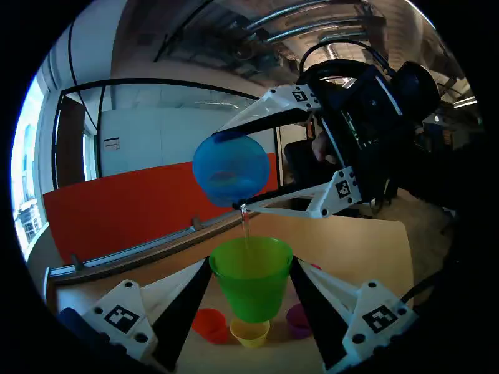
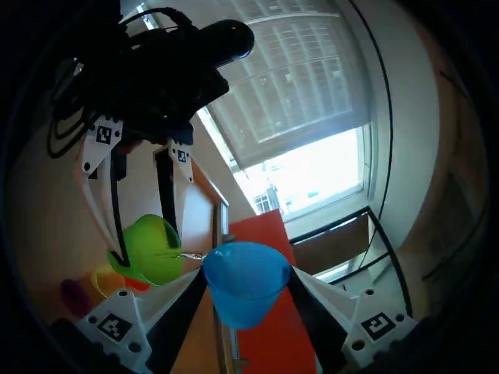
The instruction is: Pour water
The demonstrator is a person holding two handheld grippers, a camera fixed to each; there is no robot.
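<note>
My left gripper (image 1: 251, 283) is shut on a green cup (image 1: 251, 274), held upright above the wooden table (image 1: 349, 240). Above it hangs a blue cup (image 1: 231, 168), tipped on its side between the fingers of my right gripper (image 1: 236, 168). A thin stream of water (image 1: 245, 224) falls from the blue cup's rim into the green one. In the right gripper view my right gripper (image 2: 245, 283) holds the blue cup (image 2: 244, 280), and a thread of water (image 2: 187, 255) runs to the green cup (image 2: 148, 248), gripped by my left gripper (image 2: 145, 249).
Three small cups stand on the table under the green one: red (image 1: 210, 324), yellow (image 1: 249, 331) and purple (image 1: 298, 320). A metal rail (image 1: 143, 246) and an orange wall panel (image 1: 125, 206) run behind the table. A bright window (image 2: 305, 174) fills the far side.
</note>
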